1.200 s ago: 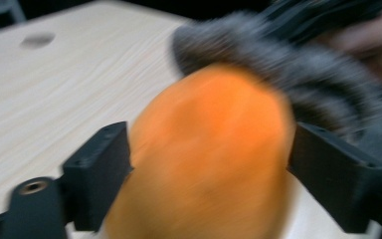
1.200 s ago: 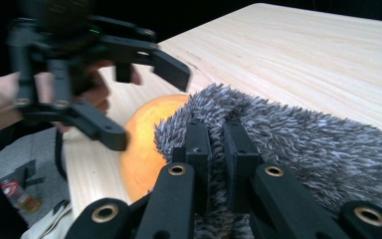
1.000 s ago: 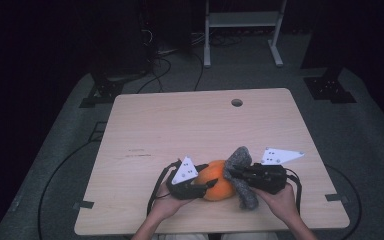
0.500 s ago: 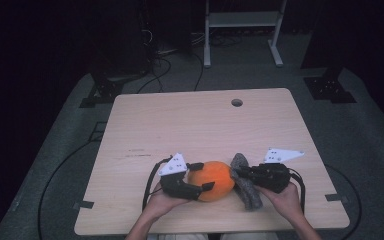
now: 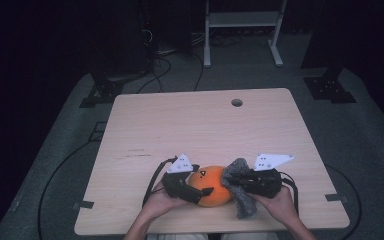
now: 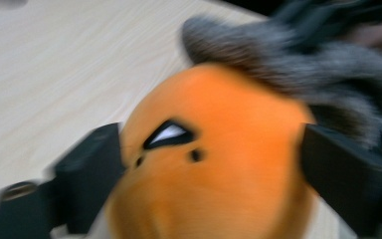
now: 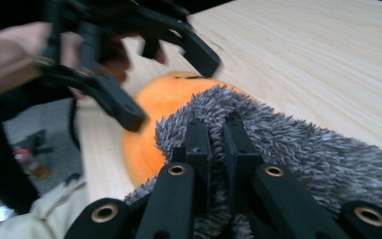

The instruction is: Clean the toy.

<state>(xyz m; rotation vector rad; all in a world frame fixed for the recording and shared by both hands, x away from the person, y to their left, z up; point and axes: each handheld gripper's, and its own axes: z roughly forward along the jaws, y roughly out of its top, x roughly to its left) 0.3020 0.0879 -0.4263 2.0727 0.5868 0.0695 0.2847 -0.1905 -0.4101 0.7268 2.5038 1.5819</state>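
High view: the orange plush (image 5: 211, 187) sits at the table's (image 5: 190, 125) near edge. Left gripper view: my left claw (image 6: 211, 164) has just been opening — jaws straddle its soft body. Right gripper view: my right claw (image 7: 218, 134) pinches the grey fuzzy cloth (image 7: 298, 144) — light, squashy.

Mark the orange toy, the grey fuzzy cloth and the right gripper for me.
orange toy (image 5: 211, 189), high view, on its rounded orange top.
grey fuzzy cloth (image 7: 298, 144), right gripper view, on the fuzzy pile right of the jaws.
right gripper (image 7: 217, 144), right gripper view, between the two black jaw tips pinched on the cloth.
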